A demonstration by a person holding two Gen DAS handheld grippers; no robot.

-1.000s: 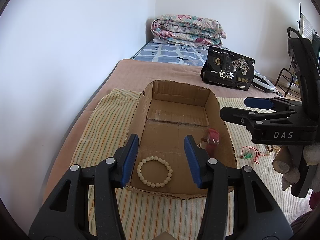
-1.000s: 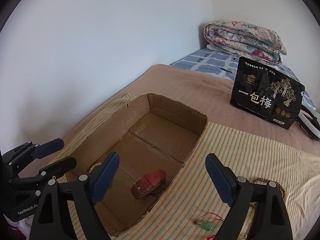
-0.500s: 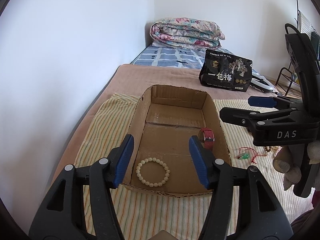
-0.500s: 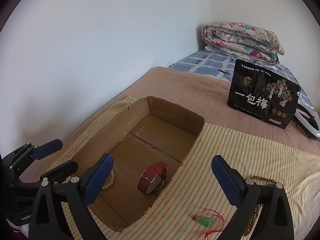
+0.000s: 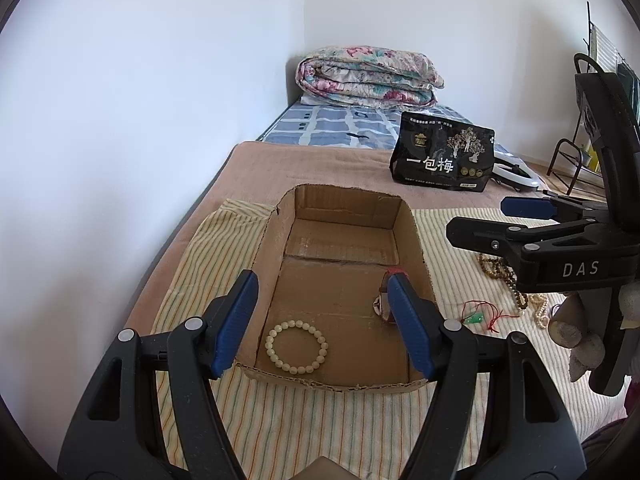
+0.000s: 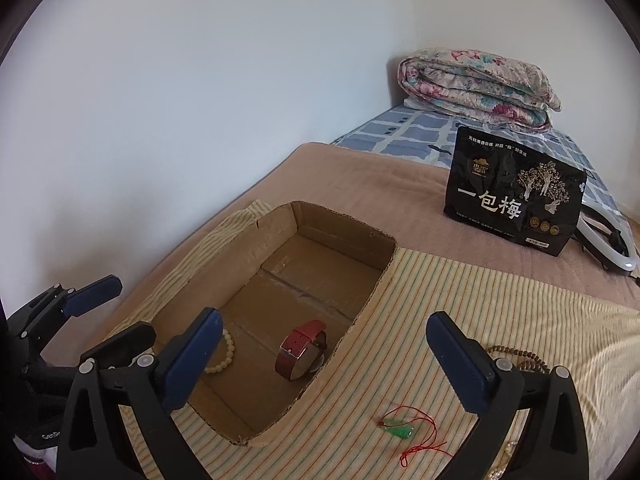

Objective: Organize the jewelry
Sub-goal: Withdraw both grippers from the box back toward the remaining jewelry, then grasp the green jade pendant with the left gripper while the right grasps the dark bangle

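Jewelry box point(image 6: 344, 224) holds one bracelet point(image 5: 297, 346), one watch point(image 6: 301, 350); both grippers gape wide, empty.

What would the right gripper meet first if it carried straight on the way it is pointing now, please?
Probably the striped cloth just beyond the cardboard box's right wall. The right gripper is open and empty, aimed near that wall, so it might clip the rim instead; depth is hard to judge.

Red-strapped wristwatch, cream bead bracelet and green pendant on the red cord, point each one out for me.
Red-strapped wristwatch point(image 6: 301, 350): right wrist view, on the red strap.
Cream bead bracelet point(image 5: 297, 346): left wrist view, on the beads of the ring's near edge.
Green pendant on the red cord point(image 6: 399, 432): right wrist view, on the green stone.
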